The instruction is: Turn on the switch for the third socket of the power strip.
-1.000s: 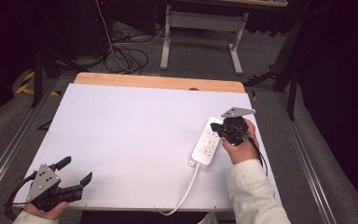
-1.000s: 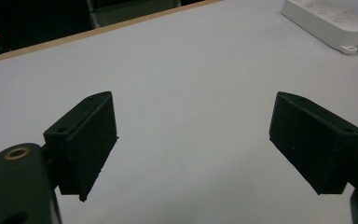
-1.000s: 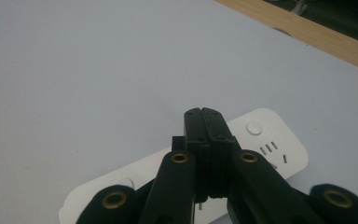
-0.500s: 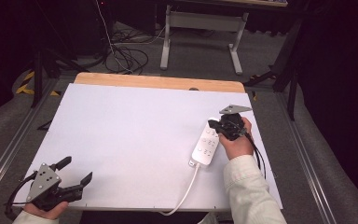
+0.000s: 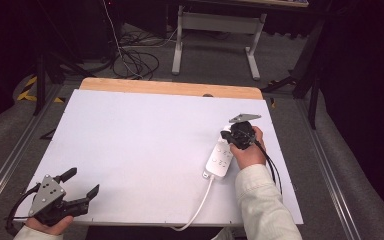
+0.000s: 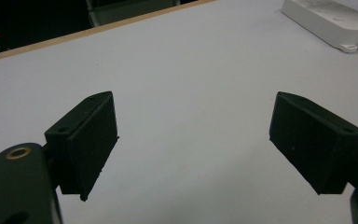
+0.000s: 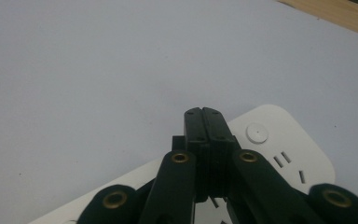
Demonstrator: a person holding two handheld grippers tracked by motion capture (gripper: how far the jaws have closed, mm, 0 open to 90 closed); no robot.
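A white power strip (image 5: 219, 161) lies on the right side of the white table (image 5: 145, 145), its cord (image 5: 197, 207) trailing off the near edge. My right gripper (image 5: 225, 135) sits over the strip's far end. Its jaws are pressed together with nothing between them, the tip (image 7: 203, 115) just beside the strip's round button (image 7: 257, 133). I cannot tell whether the tip touches the strip (image 7: 284, 149). My left gripper (image 5: 83, 181) rests at the near left corner with jaws wide apart (image 6: 193, 140) and nothing between them. The strip's near end (image 6: 331, 21) shows far off in the left gripper view.
A wooden strip (image 5: 170, 88) runs along the table's far edge. Beyond it stand a grey metal frame (image 5: 215, 35) and loose cables (image 5: 135, 60) on the floor. Metal rails (image 5: 330, 165) flank the table.
My right gripper has shifted slightly left over the strip's far end. The left gripper has stayed in place.
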